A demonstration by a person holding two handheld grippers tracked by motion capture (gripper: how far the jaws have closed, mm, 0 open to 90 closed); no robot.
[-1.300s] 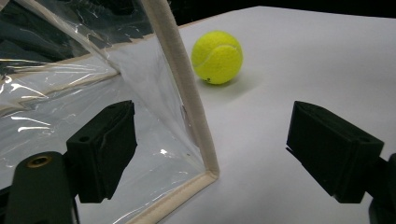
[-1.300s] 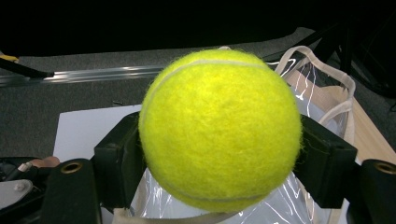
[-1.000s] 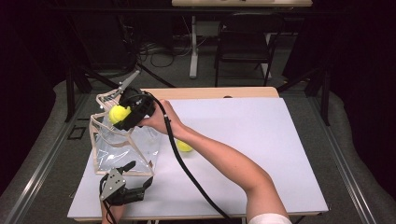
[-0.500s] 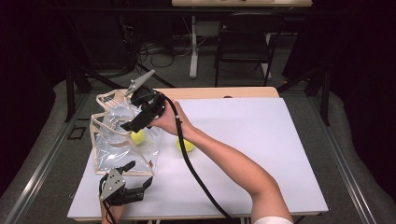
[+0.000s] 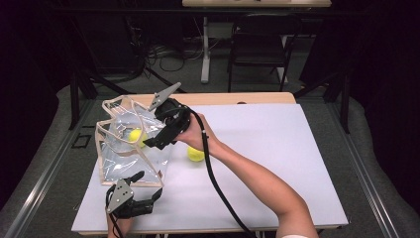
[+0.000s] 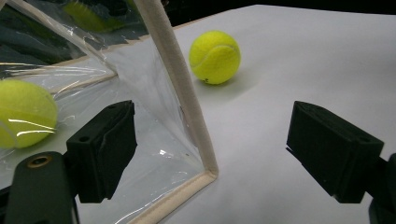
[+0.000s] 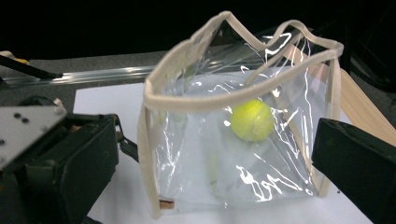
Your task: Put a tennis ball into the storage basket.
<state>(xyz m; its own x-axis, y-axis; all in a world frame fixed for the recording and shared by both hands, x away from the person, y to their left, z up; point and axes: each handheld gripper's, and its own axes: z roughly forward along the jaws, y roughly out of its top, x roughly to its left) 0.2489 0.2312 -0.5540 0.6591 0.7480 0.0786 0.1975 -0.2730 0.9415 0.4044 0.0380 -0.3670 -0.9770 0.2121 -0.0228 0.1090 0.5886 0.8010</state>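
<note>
On the white counter stands a clear bag with a tennis ball inside. The right gripper, jaws just opened wide and empty, hangs beside its rim. The left gripper, jaws wide, straddles the bag's corner. A second ball lies nearby.

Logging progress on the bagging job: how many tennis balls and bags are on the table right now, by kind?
Tennis balls: 2, one inside the clear bag, one on the table
Clear bags: 1
Total: 3
</note>
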